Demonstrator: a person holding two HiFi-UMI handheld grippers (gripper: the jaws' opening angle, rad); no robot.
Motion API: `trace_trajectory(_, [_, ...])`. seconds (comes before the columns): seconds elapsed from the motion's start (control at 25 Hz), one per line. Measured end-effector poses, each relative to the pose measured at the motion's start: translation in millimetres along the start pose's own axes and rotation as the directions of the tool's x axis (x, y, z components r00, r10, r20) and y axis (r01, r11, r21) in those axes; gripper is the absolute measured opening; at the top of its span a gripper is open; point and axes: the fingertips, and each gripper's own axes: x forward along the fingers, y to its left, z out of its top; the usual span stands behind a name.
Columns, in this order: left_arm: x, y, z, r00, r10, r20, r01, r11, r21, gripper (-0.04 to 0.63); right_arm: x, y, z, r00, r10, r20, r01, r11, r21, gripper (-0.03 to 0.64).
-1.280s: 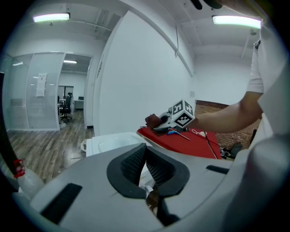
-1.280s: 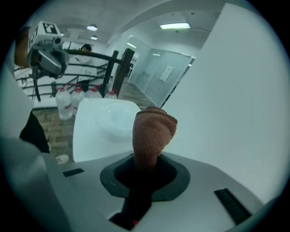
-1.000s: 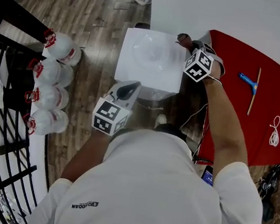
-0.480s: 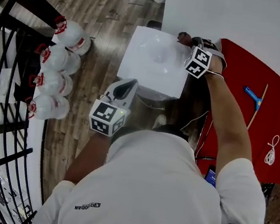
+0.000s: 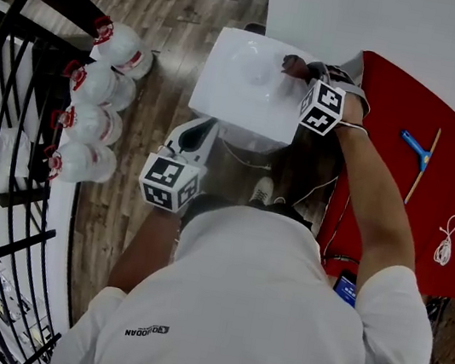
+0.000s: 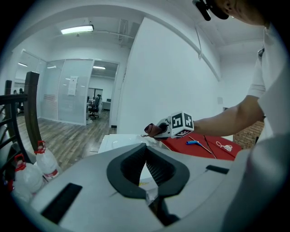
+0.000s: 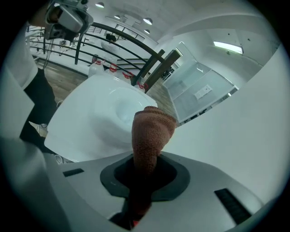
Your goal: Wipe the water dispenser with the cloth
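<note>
The white water dispenser (image 5: 239, 84) is seen from above, its top a smooth panel with a shallow round dip. My right gripper (image 5: 302, 70) is shut on a rolled brown cloth (image 5: 292, 63), which rests at the top's right rear edge. In the right gripper view the cloth (image 7: 153, 129) sticks up out of the right gripper (image 7: 146, 159), with the dispenser (image 7: 90, 118) just beyond. My left gripper (image 5: 205, 128) hovers in front of the dispenser, shut and holding nothing. In the left gripper view the left gripper (image 6: 146, 156) points at the dispenser (image 6: 117, 141) and the cloth (image 6: 152, 129).
Several water bottles (image 5: 97, 86) with red caps lie on the wood floor at the left beside a black railing (image 5: 27, 39). A red table (image 5: 394, 118) at the right holds a blue squeegee (image 5: 418, 153) and a white cord (image 5: 445, 239). A white wall (image 5: 392, 23) stands behind.
My right gripper has slid the cloth a little to the left, further onto the dispenser's top. The left gripper has drifted slightly down and left, still shut.
</note>
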Motion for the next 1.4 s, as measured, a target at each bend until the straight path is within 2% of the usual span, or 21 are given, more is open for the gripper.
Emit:
trace_trajectory(0.32, [-15.2,-19.7,-3.0,0.996,-0.093,-0.018,0.094,0.994,0.057,-0.008,-32.9,43.2,15.1,1.0,0.014,-0.003,-0.014,1.0,0.007,0.054])
trace_trajectory(0.6, [-46.2,-29.8,-14.8,0.987,-0.156,-0.02,0.157,0.985,0.068,-0.008,-61.8,95.5,25.9,0.999,0.038,-0.038,-0.039,0.999,-0.007,0.054])
trace_trajectory(1.12, [-98.1,-33.7,-39.3,0.979,-0.203,-0.024,0.204,0.975,0.083,-0.008,-94.3,165.2,45.6,0.995,0.052,-0.088,-0.054,0.998,-0.014,0.054])
trace_trajectory(1.4, [-117.9,-37.8,-50.0,0.974,-0.224,-0.039,0.227,0.969,0.099,-0.008,-104.2,198.7,55.7,0.994,0.069,-0.084,-0.066,0.997,0.038,0.054])
